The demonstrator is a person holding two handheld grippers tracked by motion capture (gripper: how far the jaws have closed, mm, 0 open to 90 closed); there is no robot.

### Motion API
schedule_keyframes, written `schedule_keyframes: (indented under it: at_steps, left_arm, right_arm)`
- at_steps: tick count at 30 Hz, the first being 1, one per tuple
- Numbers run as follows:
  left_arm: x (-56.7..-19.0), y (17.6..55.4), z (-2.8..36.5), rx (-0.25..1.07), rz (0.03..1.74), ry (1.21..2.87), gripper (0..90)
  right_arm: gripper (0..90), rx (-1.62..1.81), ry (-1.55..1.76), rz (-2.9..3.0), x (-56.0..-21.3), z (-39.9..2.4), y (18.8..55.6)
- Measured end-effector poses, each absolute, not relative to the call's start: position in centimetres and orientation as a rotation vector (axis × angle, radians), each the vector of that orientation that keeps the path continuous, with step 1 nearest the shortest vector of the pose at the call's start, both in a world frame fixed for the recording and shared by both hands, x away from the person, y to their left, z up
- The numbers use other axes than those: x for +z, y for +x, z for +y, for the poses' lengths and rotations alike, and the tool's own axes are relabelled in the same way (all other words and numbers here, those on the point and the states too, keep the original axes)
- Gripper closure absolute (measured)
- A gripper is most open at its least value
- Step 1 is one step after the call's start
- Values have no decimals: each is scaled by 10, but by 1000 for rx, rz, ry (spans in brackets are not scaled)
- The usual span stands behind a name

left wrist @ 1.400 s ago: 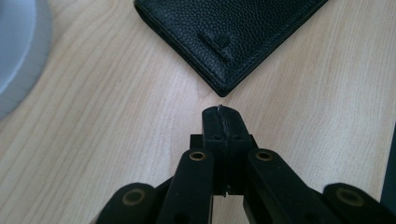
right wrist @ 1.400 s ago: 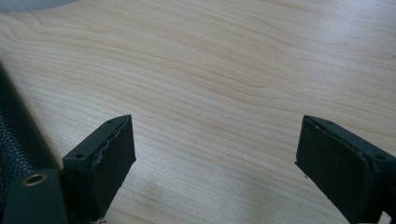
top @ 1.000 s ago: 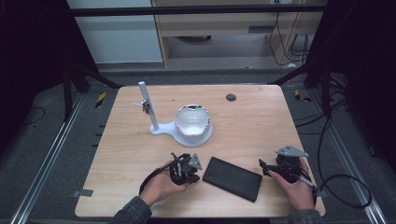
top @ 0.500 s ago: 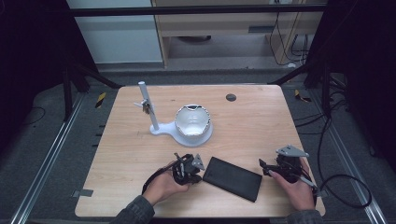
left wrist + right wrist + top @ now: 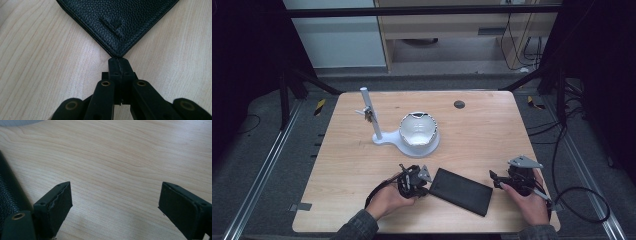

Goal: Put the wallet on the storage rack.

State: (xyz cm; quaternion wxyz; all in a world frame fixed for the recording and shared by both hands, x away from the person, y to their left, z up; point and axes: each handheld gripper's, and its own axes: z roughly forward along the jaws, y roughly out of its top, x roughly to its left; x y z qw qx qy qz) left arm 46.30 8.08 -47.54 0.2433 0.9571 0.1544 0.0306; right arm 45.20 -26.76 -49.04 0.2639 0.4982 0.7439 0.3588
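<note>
A black leather wallet (image 5: pixel 462 191) lies flat near the table's front edge, between my two grippers. My left gripper (image 5: pixel 430 185) rests on the table in the person's left hand. In the left gripper view its jaws (image 5: pixel 119 61) are shut together, and their tips meet one corner of the wallet (image 5: pixel 117 20). I cannot tell whether the corner is pinched. My right gripper (image 5: pixel 493 179) sits to the wallet's right in the person's right hand. In the right gripper view it stands open (image 5: pixel 115 202) over bare wood, with the wallet's edge (image 5: pixel 7 192) at the left.
A white stand with an upright post (image 5: pixel 369 112) and a white bowl-shaped cup (image 5: pixel 418 131) sits mid-table, behind the wallet. A small dark disc (image 5: pixel 459 104) lies near the far edge of the wooden table (image 5: pixel 492 135). Cables trail off the right side.
</note>
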Motion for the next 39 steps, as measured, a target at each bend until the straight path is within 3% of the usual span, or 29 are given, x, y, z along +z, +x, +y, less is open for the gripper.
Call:
schedule_keyframes:
  at_steps: [28, 39]
  left_arm:
    - [-471, 465, 85, 65, 441, 2517, 900]
    - [-464, 471, 84, 49, 436, 2452, 900]
  right_arm:
    - [117, 978, 1320, 2040, -491, -263, 452]
    - [117, 1105, 1126, 2225, -465, -209, 429]
